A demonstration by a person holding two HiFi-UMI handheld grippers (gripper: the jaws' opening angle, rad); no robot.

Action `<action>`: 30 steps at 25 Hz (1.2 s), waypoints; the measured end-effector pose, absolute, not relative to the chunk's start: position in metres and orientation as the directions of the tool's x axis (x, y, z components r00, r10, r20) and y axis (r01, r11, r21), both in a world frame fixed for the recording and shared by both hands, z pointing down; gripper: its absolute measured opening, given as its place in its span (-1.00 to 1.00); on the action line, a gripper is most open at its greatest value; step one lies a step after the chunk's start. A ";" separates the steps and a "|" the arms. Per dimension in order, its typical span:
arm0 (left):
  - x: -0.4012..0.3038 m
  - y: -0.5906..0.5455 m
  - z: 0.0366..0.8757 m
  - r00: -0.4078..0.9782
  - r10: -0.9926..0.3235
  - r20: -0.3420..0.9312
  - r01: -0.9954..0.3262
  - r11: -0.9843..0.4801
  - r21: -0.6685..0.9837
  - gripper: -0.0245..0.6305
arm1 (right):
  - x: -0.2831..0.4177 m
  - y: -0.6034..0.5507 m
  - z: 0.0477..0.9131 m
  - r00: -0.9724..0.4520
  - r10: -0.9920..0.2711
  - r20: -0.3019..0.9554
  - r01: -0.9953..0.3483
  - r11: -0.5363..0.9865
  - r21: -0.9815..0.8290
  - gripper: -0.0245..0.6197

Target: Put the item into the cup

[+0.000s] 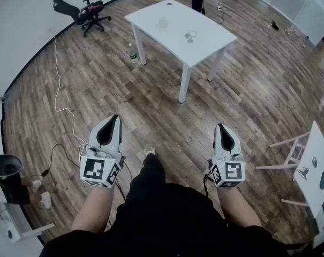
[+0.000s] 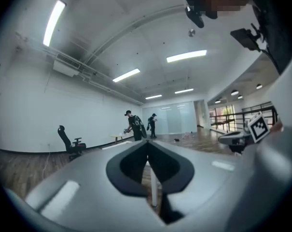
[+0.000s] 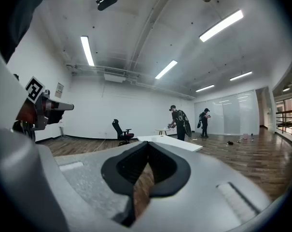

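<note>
The person stands with both tools held out level at waist height. The left gripper [image 1: 116,118] has its jaws brought together at the tips with nothing between them, and the right gripper [image 1: 220,126] is shut and just as empty; each gripper's own view shows only bare floor and a distant table leg through the slot below the meeting tips.

Ahead of both lies a stretch of wooden floor [image 1: 151,111], and the work is well apart from the tools, on the white table [image 1: 210,43]. That table sits straight ahead and a shade to the right, its long side running from far left to near right.

The item [image 1: 190,35] lies on the near half of the tabletop. It is small and pale, and from here I cannot make out its shape, which way it points or how its long axis runs. It lies between the two tools' lines of reach but closer to the right one, so I would judge the right hand the nearer. The cup [image 1: 163,22], a clear one standing upright, is just beyond the item and to its left, apart from it.

Nothing can be picked until the person walks up to the table.
</note>
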State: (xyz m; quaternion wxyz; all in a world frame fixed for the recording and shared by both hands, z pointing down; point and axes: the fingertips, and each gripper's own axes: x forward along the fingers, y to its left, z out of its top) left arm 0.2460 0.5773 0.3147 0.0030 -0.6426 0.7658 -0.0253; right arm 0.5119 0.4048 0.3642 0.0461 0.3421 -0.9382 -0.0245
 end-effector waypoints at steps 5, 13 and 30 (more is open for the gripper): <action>0.199 0.528 0.312 -0.134 -0.991 0.009 -0.989 0.134 -0.055 -0.94 | 0.480 0.357 0.358 -0.711 -0.699 0.077 -0.698 0.715 0.044 -0.92; 0.115 0.464 0.306 -0.078 -0.997 0.030 -0.993 0.075 -0.088 -0.94 | 0.364 0.326 0.338 -0.761 -0.648 0.034 -0.645 0.761 0.074 -0.92; -0.014 0.383 0.309 -0.073 -0.997 0.008 -0.991 0.072 -0.114 -0.94 | 0.237 0.249 0.325 -0.728 -0.682 -0.071 -0.685 0.719 0.115 -0.92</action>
